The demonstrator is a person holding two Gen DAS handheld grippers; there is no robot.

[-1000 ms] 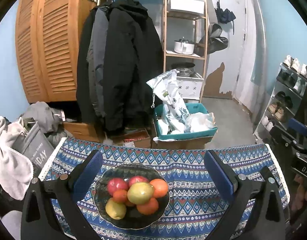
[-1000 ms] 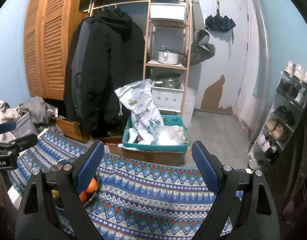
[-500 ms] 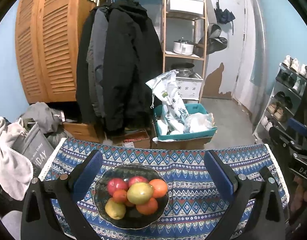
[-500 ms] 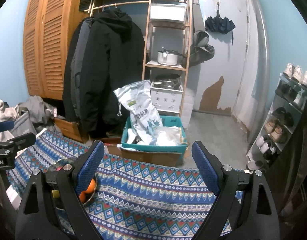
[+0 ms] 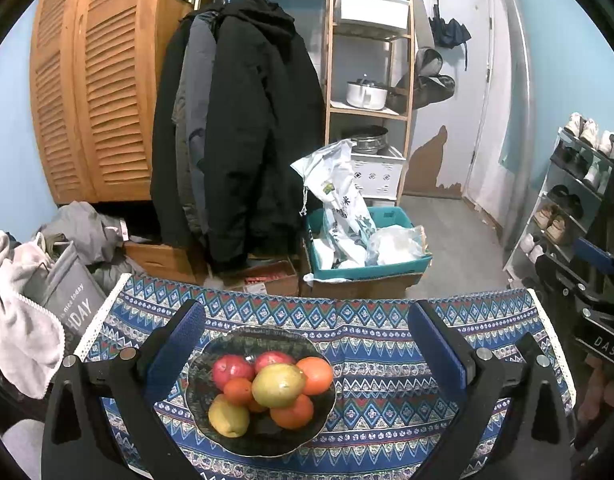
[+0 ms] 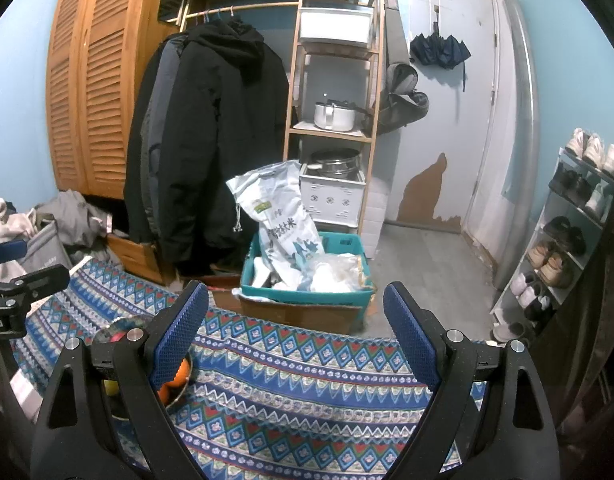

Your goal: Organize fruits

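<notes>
A dark glass bowl (image 5: 215, 350) sits on the patterned blue tablecloth (image 5: 371, 344). It holds two red apples (image 5: 232, 370), several oranges (image 5: 315, 374), a green-yellow mango (image 5: 278, 385) on top and a yellow lemon (image 5: 227, 416). My left gripper (image 5: 305, 350) is open and empty, its jaws wide apart to either side of the bowl, above it. My right gripper (image 6: 295, 338) is open and empty over the cloth to the right of the bowl (image 6: 119, 330), which is mostly hidden behind its left finger; an orange (image 6: 179, 374) shows there.
The table's far edge faces a teal crate (image 5: 371, 268) with bags on a cardboard box, hanging black coats (image 5: 243, 136), a wooden shelf (image 5: 367, 60) and a shoe rack (image 5: 571, 200). The other gripper shows at each view's side edge (image 6: 23, 284).
Both views have shifted only very slightly. The fruit and the bowl have not moved, and both grippers stay open.
</notes>
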